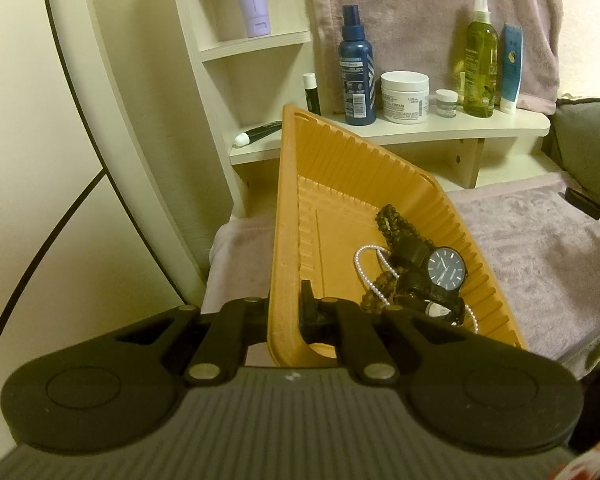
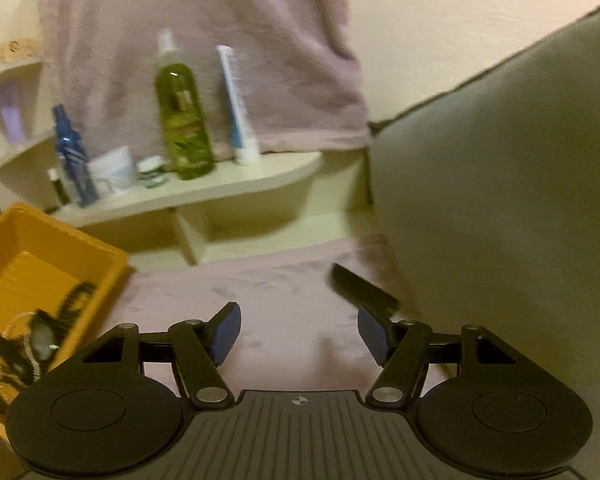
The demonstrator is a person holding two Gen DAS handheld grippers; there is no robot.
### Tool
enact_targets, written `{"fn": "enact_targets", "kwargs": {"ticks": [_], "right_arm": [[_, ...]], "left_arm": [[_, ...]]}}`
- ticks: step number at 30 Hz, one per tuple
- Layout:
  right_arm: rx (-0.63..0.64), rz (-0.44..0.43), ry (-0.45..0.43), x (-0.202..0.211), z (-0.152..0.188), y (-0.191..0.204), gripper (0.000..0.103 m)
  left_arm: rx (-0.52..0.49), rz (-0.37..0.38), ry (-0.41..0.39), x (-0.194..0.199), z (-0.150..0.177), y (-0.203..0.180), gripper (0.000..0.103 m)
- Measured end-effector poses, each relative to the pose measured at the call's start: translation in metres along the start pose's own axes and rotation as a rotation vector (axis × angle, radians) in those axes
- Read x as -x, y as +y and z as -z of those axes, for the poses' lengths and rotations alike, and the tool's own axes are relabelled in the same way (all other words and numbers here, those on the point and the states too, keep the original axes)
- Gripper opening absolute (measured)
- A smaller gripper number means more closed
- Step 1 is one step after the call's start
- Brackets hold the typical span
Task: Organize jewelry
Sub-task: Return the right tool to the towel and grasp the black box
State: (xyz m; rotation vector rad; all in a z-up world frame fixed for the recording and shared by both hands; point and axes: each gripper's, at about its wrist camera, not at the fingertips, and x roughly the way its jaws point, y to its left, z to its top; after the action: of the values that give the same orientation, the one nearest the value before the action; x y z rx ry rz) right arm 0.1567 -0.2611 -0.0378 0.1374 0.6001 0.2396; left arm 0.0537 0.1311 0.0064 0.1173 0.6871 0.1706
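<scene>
My left gripper (image 1: 286, 304) is shut on the left wall of an orange ribbed tray (image 1: 288, 208) and holds it tilted. Inside lie a black watch with a dark blue face (image 1: 446, 270), a white pearl strand (image 1: 370, 268) and dark bead bracelets (image 1: 392, 220), piled at the tray's near right side. In the right wrist view the tray (image 2: 4, 248) is at the lower left, with the jewelry (image 2: 40, 340) blurred inside. My right gripper (image 2: 298, 330) is open and empty above the mauve towel (image 2: 292, 280).
A cream shelf (image 1: 440, 130) behind the tray carries a blue bottle (image 1: 356, 68), a white jar (image 1: 404, 96), a green spray bottle (image 1: 480, 60) and tubes. A black flat object (image 2: 362, 286) lies on the towel beside a grey-green cushion (image 2: 500, 200).
</scene>
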Motion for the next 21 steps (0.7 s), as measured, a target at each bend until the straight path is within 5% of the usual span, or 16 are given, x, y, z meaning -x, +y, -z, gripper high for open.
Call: {"fn": "enact_targets", "kwargs": {"ticks": [21], "right_arm": [[0.181, 0.15, 0.067, -0.082, 0.002, -0.003, 0.064]], "left_arm": [[-0.025, -0.016, 0.023, 0.0, -0.003, -0.004, 0.006]]}}
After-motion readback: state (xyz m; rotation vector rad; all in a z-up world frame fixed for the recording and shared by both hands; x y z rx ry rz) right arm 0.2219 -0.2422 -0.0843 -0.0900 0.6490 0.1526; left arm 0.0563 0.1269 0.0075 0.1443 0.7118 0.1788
